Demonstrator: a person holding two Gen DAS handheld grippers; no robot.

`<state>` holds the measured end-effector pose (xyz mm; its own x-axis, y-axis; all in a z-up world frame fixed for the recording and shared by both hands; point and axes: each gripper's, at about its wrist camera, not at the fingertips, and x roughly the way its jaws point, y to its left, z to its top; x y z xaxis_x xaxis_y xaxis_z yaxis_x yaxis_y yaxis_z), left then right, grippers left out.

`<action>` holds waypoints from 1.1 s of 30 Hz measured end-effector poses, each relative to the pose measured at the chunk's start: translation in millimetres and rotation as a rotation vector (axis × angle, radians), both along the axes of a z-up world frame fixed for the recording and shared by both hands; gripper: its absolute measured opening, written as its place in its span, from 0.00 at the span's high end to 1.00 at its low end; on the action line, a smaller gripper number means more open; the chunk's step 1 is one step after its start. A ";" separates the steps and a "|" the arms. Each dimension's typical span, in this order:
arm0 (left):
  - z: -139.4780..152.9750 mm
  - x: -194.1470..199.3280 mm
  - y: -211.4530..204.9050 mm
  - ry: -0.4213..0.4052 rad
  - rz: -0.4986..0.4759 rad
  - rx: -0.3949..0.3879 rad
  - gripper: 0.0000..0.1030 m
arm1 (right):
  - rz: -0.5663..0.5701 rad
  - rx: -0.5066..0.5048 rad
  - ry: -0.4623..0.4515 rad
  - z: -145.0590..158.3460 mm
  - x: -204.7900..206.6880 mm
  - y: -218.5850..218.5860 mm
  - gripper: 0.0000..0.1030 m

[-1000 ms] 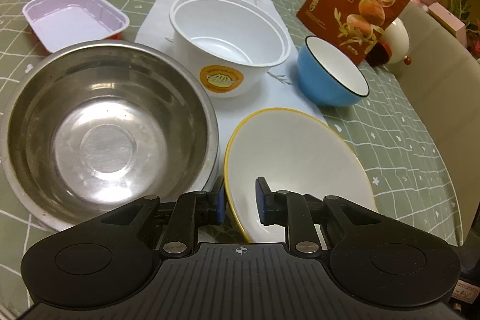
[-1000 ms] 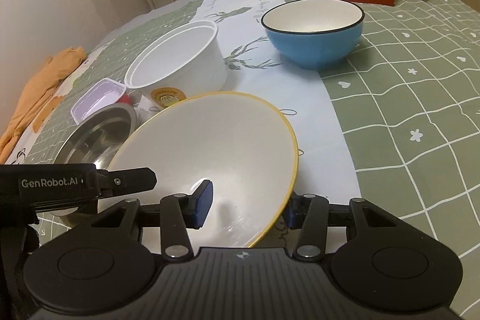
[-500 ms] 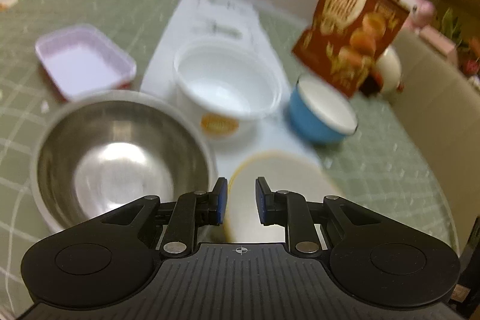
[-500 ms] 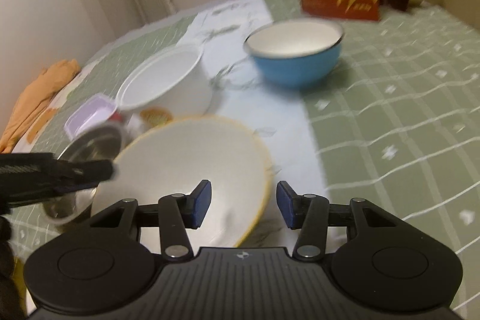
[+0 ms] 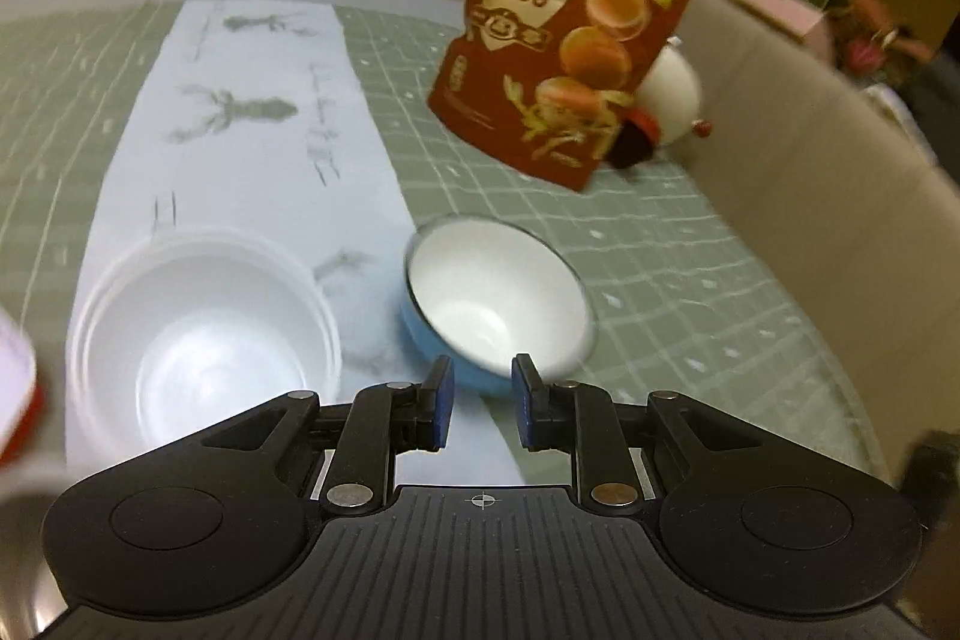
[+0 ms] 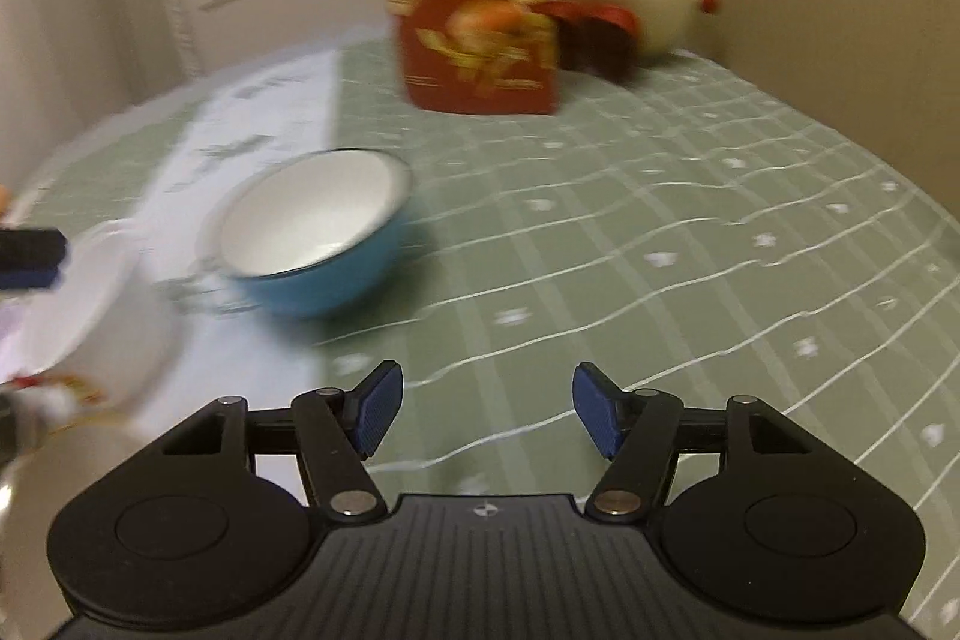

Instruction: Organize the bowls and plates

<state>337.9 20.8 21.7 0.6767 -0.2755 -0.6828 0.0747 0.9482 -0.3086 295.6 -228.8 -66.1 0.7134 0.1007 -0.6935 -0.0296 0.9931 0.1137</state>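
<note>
A blue bowl with a white inside and a dark rim stands upright on the table, just beyond my left gripper. That gripper's jaws stand a narrow gap apart with nothing between them. Left of it sits a white plastic bowl, also upright. In the right wrist view the blue bowl lies ahead and to the left of my right gripper. Its jaws are opening, with only green tablecloth showing between them. The white plastic bowl is blurred at the left. The yellow-rimmed plate is in neither view.
A brown quail-eggs bag stands behind the blue bowl, with a white egg-shaped ornament beside it. A red-edged tray shows at the left edge. A beige chair back curves along the table's right side. The tablecloth is green-checked with a white runner.
Both grippers have moved forward, away from the yellow-rimmed plate and toward the blue bowl. The right jaws came off the plate's rim and widened. The plate and the steel bowl dropped out of view.
</note>
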 end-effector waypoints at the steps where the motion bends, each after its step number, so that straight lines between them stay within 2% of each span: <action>1: -2.0 15.1 -2.1 0.005 0.003 0.021 0.78 | -0.018 -0.041 0.006 -1.8 7.6 -1.1 0.35; 4: -11.8 56.9 -4.2 0.021 -0.013 0.055 0.78 | -0.009 -0.139 -0.012 -1.6 27.2 -1.4 0.28; 6: -22.1 83.7 -1.8 0.054 -0.013 0.057 0.78 | 0.032 -0.118 -0.023 3.9 36.5 -2.2 0.27; 9: -33.7 112.3 1.6 0.079 -0.007 0.098 0.78 | 0.124 0.079 0.037 11.9 64.3 -9.9 0.27; 12: -45.4 129.9 4.3 0.103 -0.017 0.122 0.78 | 0.114 0.251 0.087 10.0 99.9 -15.3 0.27; 16: -68.1 149.3 5.6 0.177 -0.049 0.052 0.78 | 0.100 0.285 0.095 -8.1 131.7 2.1 0.27; 17: -72.0 151.9 4.6 0.186 -0.056 0.046 0.78 | 0.106 0.293 0.106 -14.2 137.2 8.4 0.28; 21: -88.2 158.0 -3.0 0.198 -0.083 0.063 0.78 | 0.133 0.293 0.146 -36.5 158.6 34.1 0.47; 24: -96.7 159.5 -6.5 0.227 -0.102 0.041 0.72 | 0.158 0.301 0.189 -46.8 166.4 44.5 0.59; 29: -90.0 138.9 -13.6 0.235 -0.120 0.070 0.73 | 0.186 0.287 0.232 -45.9 155.3 47.0 0.60; 33: -86.9 115.8 -18.5 0.316 -0.142 0.061 0.73 | 0.186 0.306 0.283 -39.1 140.2 35.7 0.60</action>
